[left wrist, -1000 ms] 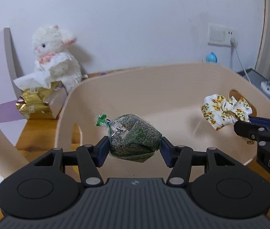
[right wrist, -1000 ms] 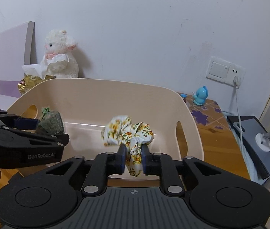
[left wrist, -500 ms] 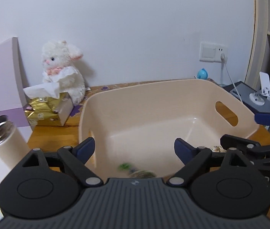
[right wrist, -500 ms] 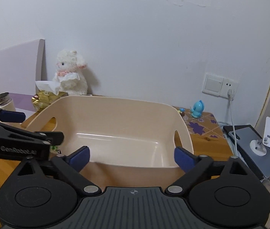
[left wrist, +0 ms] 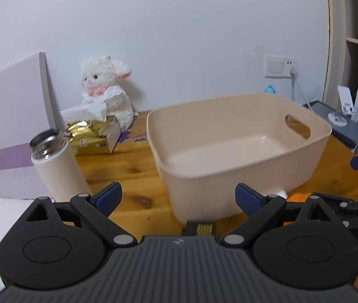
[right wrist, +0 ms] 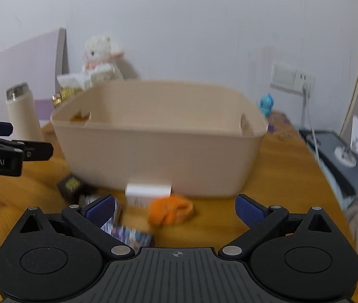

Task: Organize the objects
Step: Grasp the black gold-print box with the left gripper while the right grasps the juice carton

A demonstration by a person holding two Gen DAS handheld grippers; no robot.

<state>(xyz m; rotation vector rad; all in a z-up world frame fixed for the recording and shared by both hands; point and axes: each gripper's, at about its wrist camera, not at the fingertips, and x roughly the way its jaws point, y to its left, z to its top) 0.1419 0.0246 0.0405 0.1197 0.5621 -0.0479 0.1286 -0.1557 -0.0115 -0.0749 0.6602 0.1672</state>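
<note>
Orange cloth (right wrist: pixel 170 212) lies between the right gripper's (right wrist: pixel 175 208) spread fingers (right wrist: pixel 251 209)

**Colours on the tabletop**

The bin (right wrist: pixel 158 136) is pale beige on a honey-brown wood-grain tabletop (right wrist: pixel 275 181). An orange cloth (right wrist: pixel 170 210) lies beside a white box (right wrist: pixel 148 192) and a black cube (right wrist: pixel 70 186) with yellow print. The fingers (right wrist: pixel 251 210) have blue pads. The bottle (left wrist: pixel 57 166) is cream, the plush toy (left wrist: pixel 108 88) white.

My view through the right wrist is smeared: the orange lump (right wrist: pixel 170 212) and white box (right wrist: pixel 148 193) stay unreadable. The bin (right wrist: pixel 158 151) wall hides its floor. My finger covers the patterned packet (right wrist: pixel 125 234).
</note>
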